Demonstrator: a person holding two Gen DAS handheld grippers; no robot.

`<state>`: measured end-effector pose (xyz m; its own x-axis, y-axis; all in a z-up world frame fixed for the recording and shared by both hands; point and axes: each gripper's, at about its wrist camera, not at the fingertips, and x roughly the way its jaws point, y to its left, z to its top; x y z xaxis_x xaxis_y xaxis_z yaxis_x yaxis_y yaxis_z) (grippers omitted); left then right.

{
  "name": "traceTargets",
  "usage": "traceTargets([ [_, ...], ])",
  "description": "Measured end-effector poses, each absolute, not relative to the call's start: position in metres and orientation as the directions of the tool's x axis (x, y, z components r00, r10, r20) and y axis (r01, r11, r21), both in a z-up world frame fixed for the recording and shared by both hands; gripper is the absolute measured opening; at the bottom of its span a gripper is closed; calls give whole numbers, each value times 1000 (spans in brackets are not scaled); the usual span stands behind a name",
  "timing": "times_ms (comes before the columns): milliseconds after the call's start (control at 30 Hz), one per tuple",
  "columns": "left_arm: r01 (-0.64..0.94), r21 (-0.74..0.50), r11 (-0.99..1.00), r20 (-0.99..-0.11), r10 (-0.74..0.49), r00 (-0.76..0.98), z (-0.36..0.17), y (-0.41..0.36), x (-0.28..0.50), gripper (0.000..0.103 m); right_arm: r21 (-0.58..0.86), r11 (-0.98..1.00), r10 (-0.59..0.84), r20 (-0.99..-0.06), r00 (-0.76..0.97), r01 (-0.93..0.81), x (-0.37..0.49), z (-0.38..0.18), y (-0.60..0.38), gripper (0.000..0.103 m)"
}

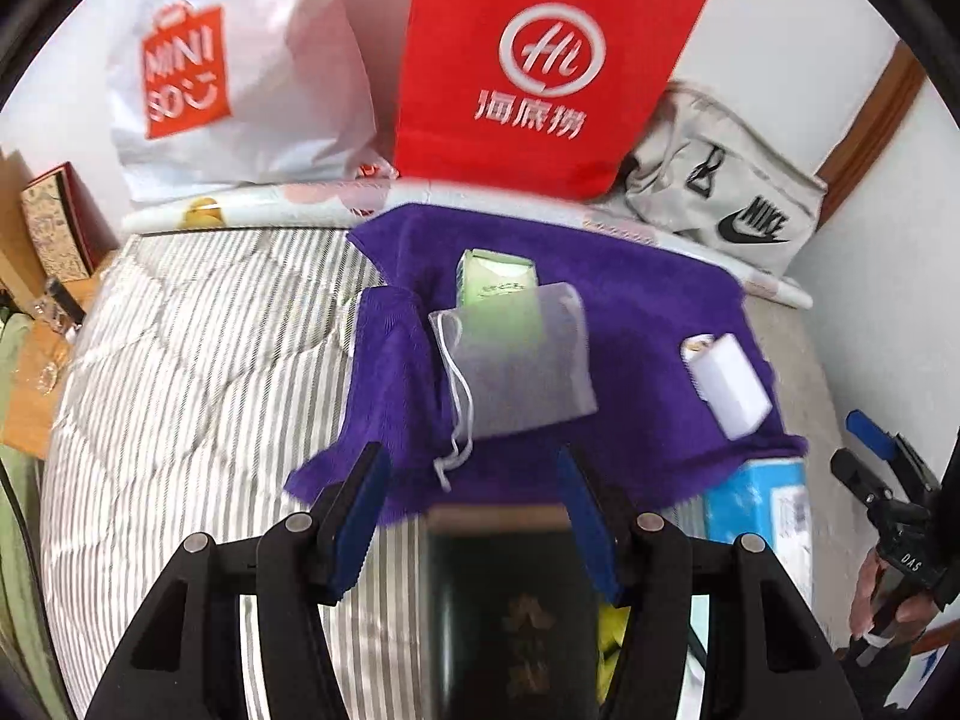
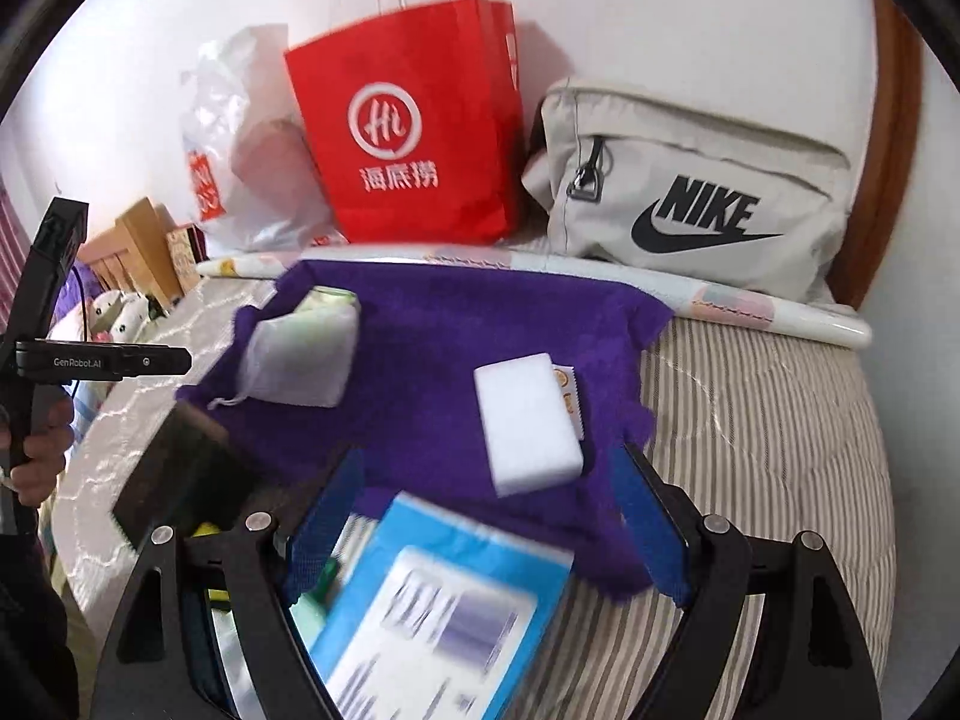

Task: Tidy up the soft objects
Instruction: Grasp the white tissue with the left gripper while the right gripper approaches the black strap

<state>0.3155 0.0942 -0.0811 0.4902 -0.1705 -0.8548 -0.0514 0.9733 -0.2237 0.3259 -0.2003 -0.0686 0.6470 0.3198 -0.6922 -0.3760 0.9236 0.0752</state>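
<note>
Though motion-blurred, green carton (image 1: 495, 282) half-hidden by mesh pouch (image 1: 516, 360).

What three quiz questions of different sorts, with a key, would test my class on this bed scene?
1. True or false: the white sponge lies on the purple towel.
2. The green carton sits partly inside: A) red bag B) mesh pouch C) Nike bag
3. Fill in: the fingers of the left gripper stand ____.

Key: 1 true; 2 B; 3 open.
</note>
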Motion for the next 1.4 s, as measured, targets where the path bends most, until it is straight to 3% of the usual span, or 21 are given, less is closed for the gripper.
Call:
traceTargets([
  [233,-27,-285,958,-821,-230,522,-67,91,248,56,135,894,398,-678,618,-428,252,-55,-195,84],
  [633,4,-225,974,-860,-200,469,-112,70,124,56,128,869,428,-679,597,-477,153,-70,-177,84],
  [867,110,-203,973,-878,-231,419,-136,34,92,56,170,879,434,-669,603,-445,126,-82,-182,84],
  [1133,111,-251,962,-887,-274,373,-162,19,81,56,198,890,429,-665,611,-411,108,-91,-199,84],
  [1267,120,-191,974,-897,-223,382,-171,7,83,55,228,887,443,-668,598,-403,110,-99,-206,84],
  [1300,126,-171,977,-895,-208,395,-171,5,83,54,223,888,439,-671,598,-401,111,-100,-206,84],
  [1400,132,-113,985,-888,-160,431,-172,0,85,36,174,900,403,-686,606,-401,110,-105,-204,84],
])
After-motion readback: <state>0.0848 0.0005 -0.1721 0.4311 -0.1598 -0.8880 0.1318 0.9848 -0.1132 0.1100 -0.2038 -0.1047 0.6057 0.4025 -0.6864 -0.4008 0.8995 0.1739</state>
